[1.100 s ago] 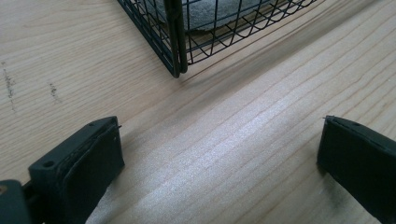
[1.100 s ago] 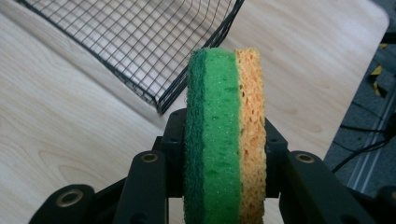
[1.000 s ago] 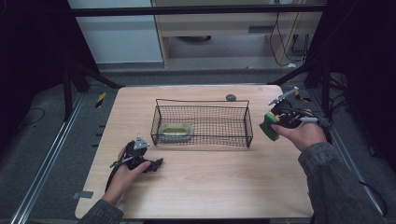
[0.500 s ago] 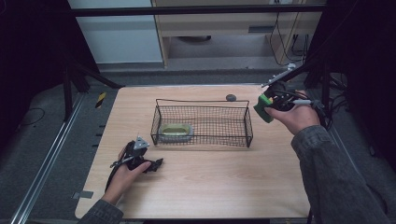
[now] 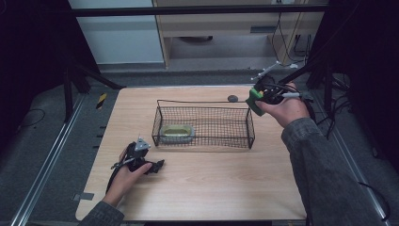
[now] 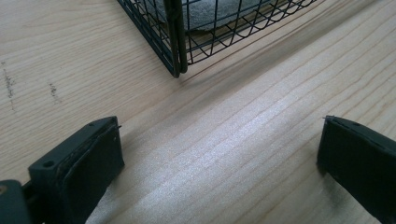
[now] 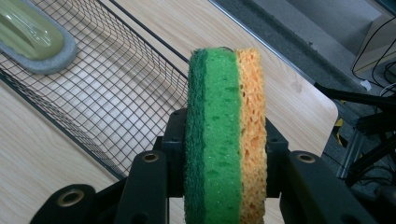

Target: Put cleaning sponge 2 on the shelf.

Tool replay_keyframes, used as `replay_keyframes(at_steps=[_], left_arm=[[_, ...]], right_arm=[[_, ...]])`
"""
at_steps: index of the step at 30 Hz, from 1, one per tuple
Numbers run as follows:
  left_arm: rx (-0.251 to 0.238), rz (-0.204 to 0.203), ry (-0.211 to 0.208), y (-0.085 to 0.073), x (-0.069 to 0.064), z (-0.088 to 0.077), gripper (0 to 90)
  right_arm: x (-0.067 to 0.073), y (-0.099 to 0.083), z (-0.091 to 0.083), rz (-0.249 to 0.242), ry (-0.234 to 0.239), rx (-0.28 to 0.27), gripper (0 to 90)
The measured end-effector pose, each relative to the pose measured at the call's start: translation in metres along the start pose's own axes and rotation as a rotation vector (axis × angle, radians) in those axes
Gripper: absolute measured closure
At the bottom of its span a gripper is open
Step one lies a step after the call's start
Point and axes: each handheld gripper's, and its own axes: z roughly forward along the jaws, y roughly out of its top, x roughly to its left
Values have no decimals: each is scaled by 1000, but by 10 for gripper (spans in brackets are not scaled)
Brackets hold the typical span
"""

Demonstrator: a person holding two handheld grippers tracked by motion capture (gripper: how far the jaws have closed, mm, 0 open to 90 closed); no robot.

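My right gripper is shut on a green and orange sponge, held edge-up in the air just past the right end of the black wire basket. In the high view the sponge shows as a green block above the basket's right rim. A green dish with a grey rim lies inside the basket at its left end, and shows again as the dish in the right gripper view. My left gripper rests low on the table at the front left, jaws wide apart with bare wood between them; a basket corner stands ahead.
A small dark round object lies on the table behind the basket's far right corner. The wooden table has a rounded far right corner close to my right hand. Dark frame bars and cables stand to the right of the table.
My right gripper has carried the sponge up and towards the far side, from beside the basket's right end to above its far right corner. The left hand has stayed put.
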Motion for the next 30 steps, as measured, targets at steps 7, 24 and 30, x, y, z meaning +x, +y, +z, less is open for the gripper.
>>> replay_keyframes(at_steps=[7,24,30], left_arm=[[-2,-2,0,0,0,0,0],[-1,-2,0,0,0,0,0],[-1,-2,0,0,0,0,0]], right_arm=[[7,6,15,-11,19,11,641],[15,7,40,-13,63,8,641],[17,8,44,-24,63,4,641]])
